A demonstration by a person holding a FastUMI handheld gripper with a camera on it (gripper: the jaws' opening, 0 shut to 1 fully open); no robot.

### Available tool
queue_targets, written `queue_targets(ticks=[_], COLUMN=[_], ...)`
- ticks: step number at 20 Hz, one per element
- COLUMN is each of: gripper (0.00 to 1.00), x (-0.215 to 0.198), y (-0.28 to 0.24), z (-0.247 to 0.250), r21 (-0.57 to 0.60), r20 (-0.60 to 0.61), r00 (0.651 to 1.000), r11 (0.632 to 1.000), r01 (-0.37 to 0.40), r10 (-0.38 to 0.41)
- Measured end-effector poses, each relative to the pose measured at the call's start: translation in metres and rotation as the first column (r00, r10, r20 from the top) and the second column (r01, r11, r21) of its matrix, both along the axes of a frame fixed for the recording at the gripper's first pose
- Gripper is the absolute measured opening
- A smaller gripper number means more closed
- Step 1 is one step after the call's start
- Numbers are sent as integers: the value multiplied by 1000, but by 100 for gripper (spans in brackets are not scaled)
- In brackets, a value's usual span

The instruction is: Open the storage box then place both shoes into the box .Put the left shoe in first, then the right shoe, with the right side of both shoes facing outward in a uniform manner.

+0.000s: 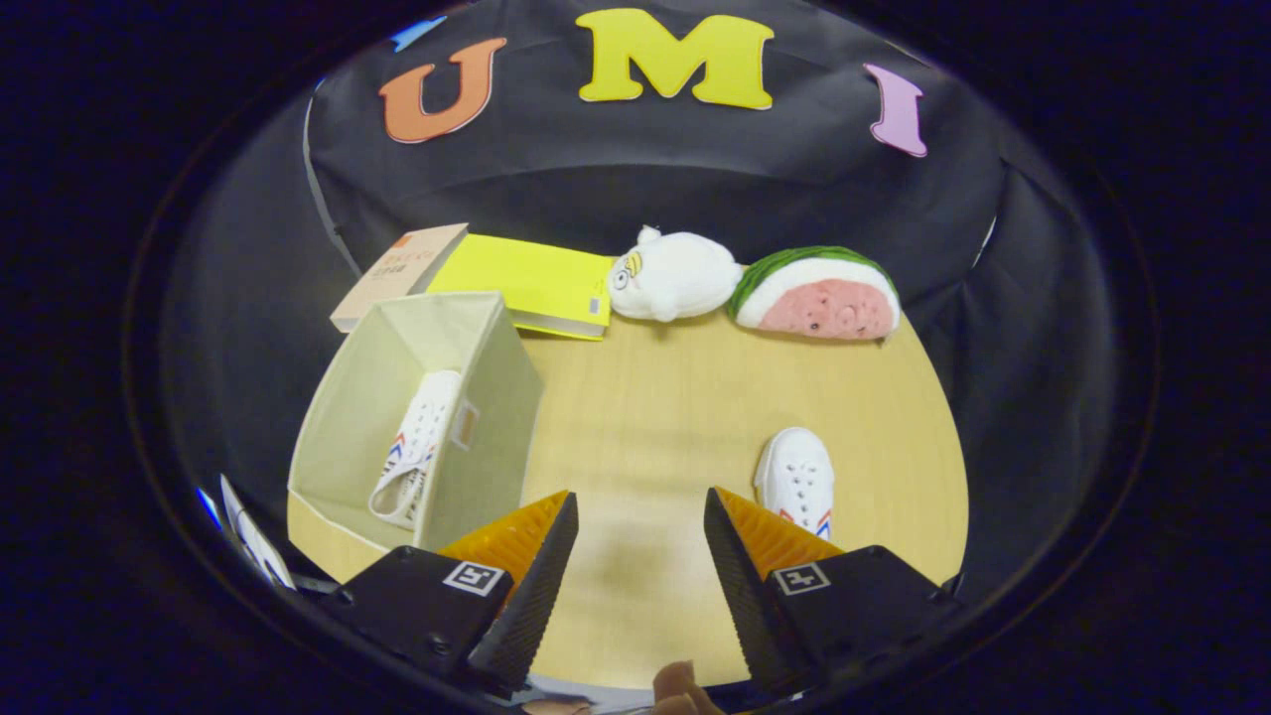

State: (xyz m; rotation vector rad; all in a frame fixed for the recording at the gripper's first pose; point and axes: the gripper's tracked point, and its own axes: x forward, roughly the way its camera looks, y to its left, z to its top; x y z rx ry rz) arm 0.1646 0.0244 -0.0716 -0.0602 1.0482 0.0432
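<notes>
Box (417,417) stands open on the bench (645,417), left of the fingers, with one shoe (415,459) lying inside. Second shoe (796,481) rests on the bench just beyond the right finger. Gripper (640,541) fingers are spread apart, holding nothing.

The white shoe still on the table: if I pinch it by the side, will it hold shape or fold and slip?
The white shoe, just beyond the open tool, looks like soft canvas, so its upper will probably cave somewhat. It looks small and likely light. Its flat sole rests on the table, so pushed, it should slide rather than roll.
</notes>
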Motion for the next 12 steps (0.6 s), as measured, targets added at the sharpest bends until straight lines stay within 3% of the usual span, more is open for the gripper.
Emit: queue_targets(ticks=[4,12], gripper=[83,84], x=[0,-22], y=[-64,-148], z=[-23,-100], r21=[-56,-52], r20=[-19,-211], r00=[999,970], r11=[997,993], r01=[50,109], r10=[-51,-118])
